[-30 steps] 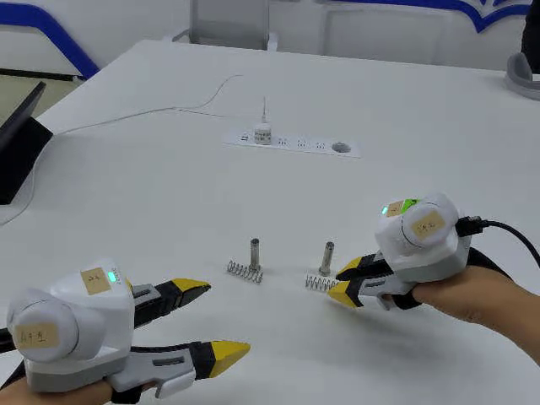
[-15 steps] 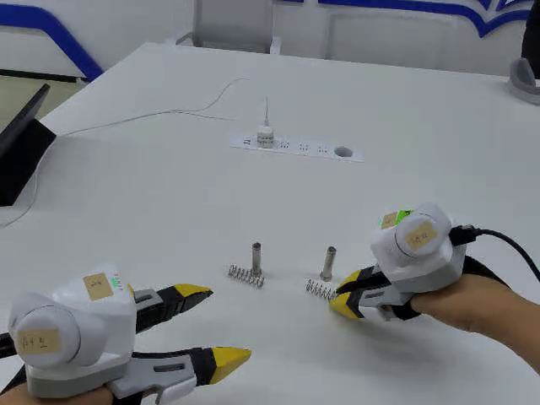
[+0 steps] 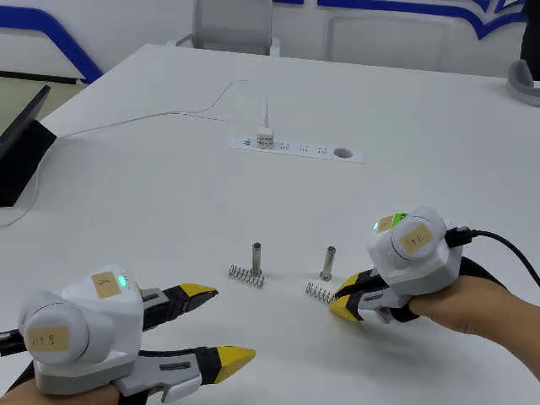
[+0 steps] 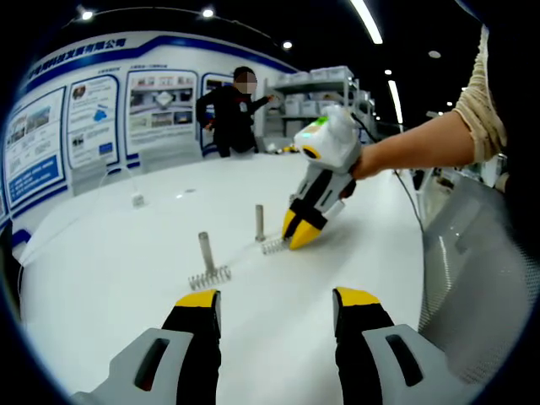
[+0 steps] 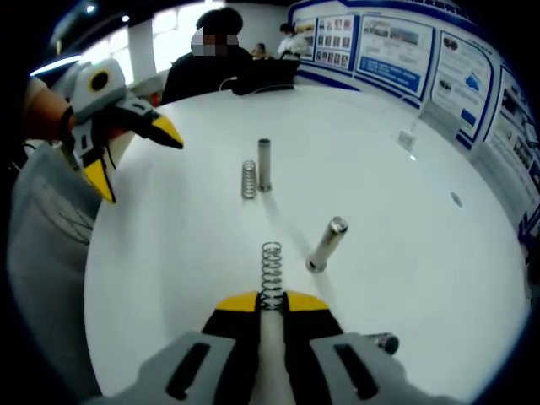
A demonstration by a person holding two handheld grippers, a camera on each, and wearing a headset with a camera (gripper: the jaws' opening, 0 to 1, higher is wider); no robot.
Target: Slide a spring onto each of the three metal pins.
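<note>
Two short metal pins stand upright mid-table, the left pin (image 3: 256, 257) and the right pin (image 3: 327, 262). One spring (image 3: 245, 275) lies flat at the left pin's foot. A second spring (image 3: 320, 292) lies beside the right pin. My right gripper (image 3: 342, 298) is shut on the near end of that spring (image 5: 271, 270), with the right pin (image 5: 326, 243) leaning just to its right in the right gripper view. My left gripper (image 3: 224, 325) is low at the near left, open and holding nothing. Ahead of it, the left gripper view shows the nearer pin (image 4: 206, 251) and its spring (image 4: 209, 277).
A white power strip (image 3: 295, 147) with a plugged adapter (image 3: 264, 137) and a thin cable lies farther back. A black screen (image 3: 17, 143) stands at the left table edge. A chair (image 3: 232, 25) is behind the table. A person (image 4: 232, 110) stands in the background.
The headset view has shifted slightly. My right gripper has dropped a little and stays at the spring's end. The left gripper stays open in about the same spot.
</note>
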